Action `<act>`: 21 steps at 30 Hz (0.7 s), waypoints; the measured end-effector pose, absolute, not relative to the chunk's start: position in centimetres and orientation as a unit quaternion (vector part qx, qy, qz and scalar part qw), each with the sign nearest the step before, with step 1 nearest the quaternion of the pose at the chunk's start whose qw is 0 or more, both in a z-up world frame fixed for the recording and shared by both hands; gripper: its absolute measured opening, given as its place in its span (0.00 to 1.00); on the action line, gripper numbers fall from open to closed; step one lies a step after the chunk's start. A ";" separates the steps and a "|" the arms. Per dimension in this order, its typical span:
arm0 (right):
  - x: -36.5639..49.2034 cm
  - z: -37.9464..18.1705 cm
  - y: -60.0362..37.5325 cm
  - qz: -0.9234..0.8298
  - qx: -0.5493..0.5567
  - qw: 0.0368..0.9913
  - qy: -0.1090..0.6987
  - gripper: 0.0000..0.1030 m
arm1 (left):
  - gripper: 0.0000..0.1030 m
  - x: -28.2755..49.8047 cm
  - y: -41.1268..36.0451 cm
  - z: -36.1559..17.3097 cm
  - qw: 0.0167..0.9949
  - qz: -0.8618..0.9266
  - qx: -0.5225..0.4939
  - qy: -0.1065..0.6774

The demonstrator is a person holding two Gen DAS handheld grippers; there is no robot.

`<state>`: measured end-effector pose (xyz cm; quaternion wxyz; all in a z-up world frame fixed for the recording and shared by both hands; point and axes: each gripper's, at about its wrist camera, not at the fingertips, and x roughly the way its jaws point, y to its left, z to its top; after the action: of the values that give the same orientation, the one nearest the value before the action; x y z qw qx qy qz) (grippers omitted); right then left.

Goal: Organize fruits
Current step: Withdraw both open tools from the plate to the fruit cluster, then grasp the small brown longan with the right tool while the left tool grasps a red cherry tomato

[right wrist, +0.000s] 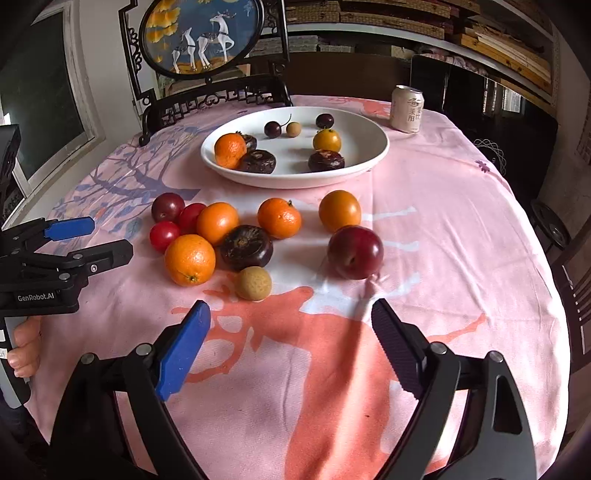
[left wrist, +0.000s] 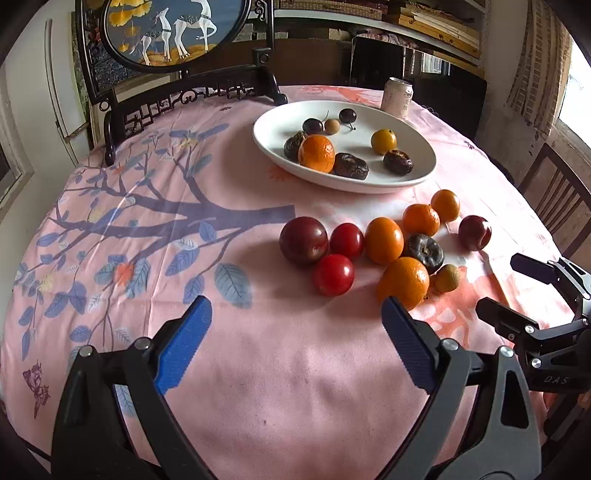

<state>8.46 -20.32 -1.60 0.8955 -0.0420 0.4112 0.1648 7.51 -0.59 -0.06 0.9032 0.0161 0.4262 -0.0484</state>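
Note:
A white plate (left wrist: 343, 181) (right wrist: 295, 181) at the back of the table holds an orange, a yellow fruit, dark fruits and cherries. In front of it, loose fruit lies on the pink cloth: a plum (left wrist: 303, 240), two red tomatoes (left wrist: 333, 275), several oranges (left wrist: 403, 282), a dark fruit (left wrist: 424, 251), a longan (right wrist: 253, 282) and a second plum (right wrist: 355, 252). My left gripper (left wrist: 295, 306) (right wrist: 109, 236) is open and empty, just short of the nearest tomato and orange. My right gripper (right wrist: 291, 308) (left wrist: 498, 284) is open and empty, near the longan and the second plum.
A drink can (right wrist: 407, 109) stands behind the plate at the right. A dark wooden screen with a deer picture (left wrist: 173, 33) stands at the table's far left. A wooden chair (left wrist: 554, 192) sits beyond the right table edge. Bare cloth lies near both grippers.

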 end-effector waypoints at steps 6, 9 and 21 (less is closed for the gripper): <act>9.8 -2.8 -18.1 0.167 -0.082 0.881 0.435 0.72 | 0.92 7.6 -0.1 -1.0 0.898 -0.052 0.013 0.436; 10.6 -3.1 -17.2 0.169 -0.094 0.874 0.446 0.63 | 0.92 7.7 0.2 -1.2 0.897 -0.051 0.013 0.440; 11.7 -3.2 -16.8 0.186 -0.069 0.869 0.453 0.26 | 0.92 8.2 0.3 -1.6 0.892 -0.054 0.007 0.449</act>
<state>11.72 -16.80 -3.16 0.8692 -0.0688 0.4529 0.1863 8.20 0.30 -1.63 0.8918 0.0069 0.4492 -0.0536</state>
